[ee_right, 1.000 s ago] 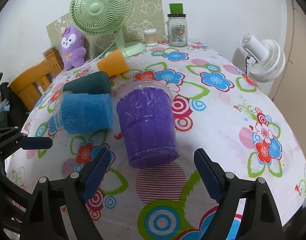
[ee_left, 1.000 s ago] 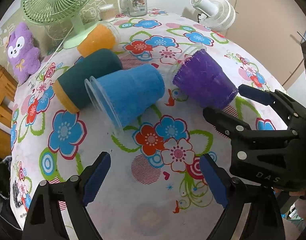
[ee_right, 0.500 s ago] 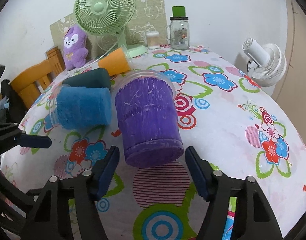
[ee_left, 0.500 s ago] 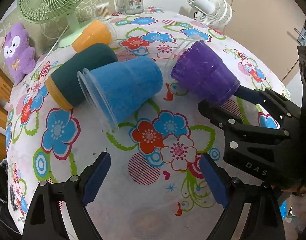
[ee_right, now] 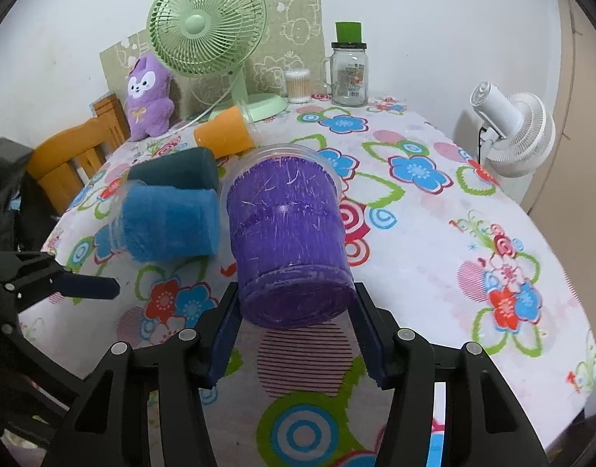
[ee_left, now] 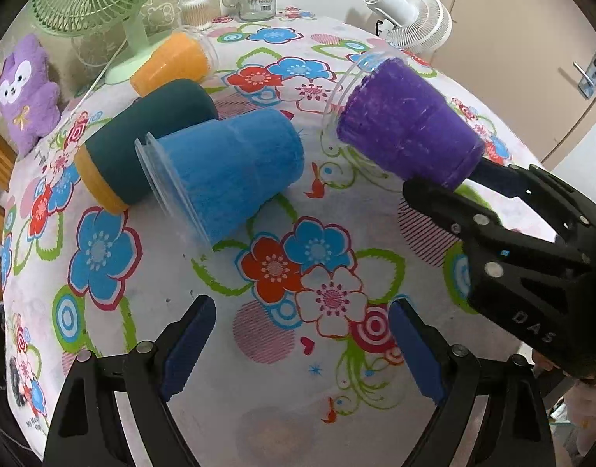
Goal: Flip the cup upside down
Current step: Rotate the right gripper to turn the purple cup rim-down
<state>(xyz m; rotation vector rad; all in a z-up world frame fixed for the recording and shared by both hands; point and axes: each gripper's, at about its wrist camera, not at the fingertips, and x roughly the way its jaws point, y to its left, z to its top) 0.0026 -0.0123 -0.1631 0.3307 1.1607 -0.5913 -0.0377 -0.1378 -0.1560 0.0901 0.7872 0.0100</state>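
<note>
A purple fuzzy cup [ee_right: 290, 241] in a clear plastic shell lies on its side, base toward me. My right gripper [ee_right: 296, 334] is shut on its base end, a blue pad on each side. In the left wrist view the purple cup [ee_left: 407, 136] is raised off the cloth, rim pointing up and left, held by the right gripper [ee_left: 461, 186]. My left gripper [ee_left: 298, 346] is open and empty above the flowered tablecloth [ee_left: 329, 295]. A blue cup [ee_left: 227, 171], a dark teal cup [ee_left: 150, 144] and an orange cup [ee_left: 173, 62] lie on their sides.
A green fan [ee_right: 208, 27], a purple plush toy [ee_right: 148, 97], a glass jar [ee_right: 348, 74] and a cotton swab pot [ee_right: 298, 85] stand at the table's back. A white fan [ee_right: 512, 132] is at the right edge. A wooden chair [ee_right: 64, 155] is at the left.
My right gripper has closed on the purple cup's base and lifted it off the cloth, tilting its rim upward. The left gripper has stayed open and moved little.
</note>
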